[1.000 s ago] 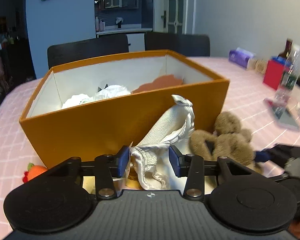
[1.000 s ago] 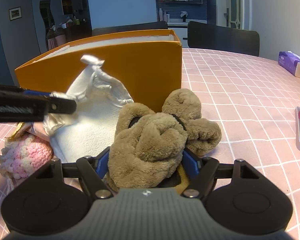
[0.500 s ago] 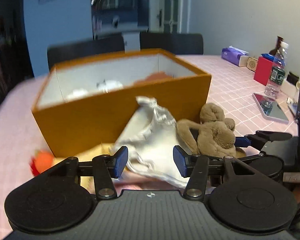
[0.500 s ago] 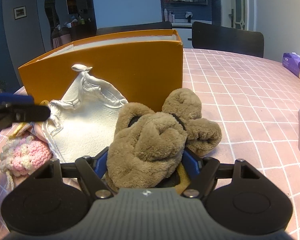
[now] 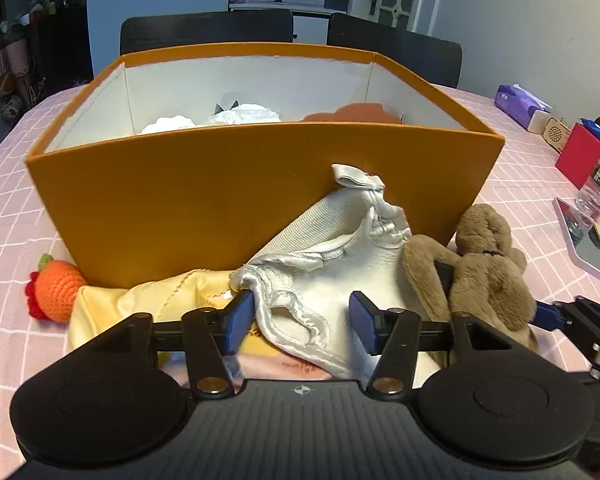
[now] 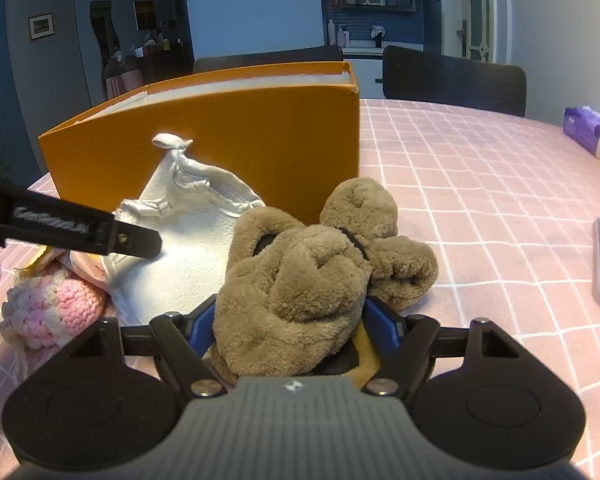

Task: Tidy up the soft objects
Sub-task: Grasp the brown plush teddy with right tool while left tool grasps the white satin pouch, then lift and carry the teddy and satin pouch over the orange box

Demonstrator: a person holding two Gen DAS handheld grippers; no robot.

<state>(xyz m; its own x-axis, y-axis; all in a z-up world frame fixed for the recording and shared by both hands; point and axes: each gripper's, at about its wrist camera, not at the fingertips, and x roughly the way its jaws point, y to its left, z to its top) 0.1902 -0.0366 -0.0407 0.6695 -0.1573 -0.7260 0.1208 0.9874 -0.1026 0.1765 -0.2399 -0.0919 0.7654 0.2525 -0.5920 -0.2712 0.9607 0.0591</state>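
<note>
Left claw (image 5: 302,322) open; white pouch (image 5: 340,240) tip toward box (image 5: 220,200)

This was a home dining room: dark chairs (image 5: 204,30) stood behind a pink checked tablecloth (image 6: 480,200), framed pictures (image 6: 41,26) hung upper left.

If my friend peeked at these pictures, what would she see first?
Probably the big orange box in the middle of the pink checked tablecloth, with soft things already inside. Right in front of it sits a fluffy brown plush toy between the right gripper fingers. Beside the toy a white cloth pouch leans on the box, and the left gripper has just been opening around its edge.
</note>
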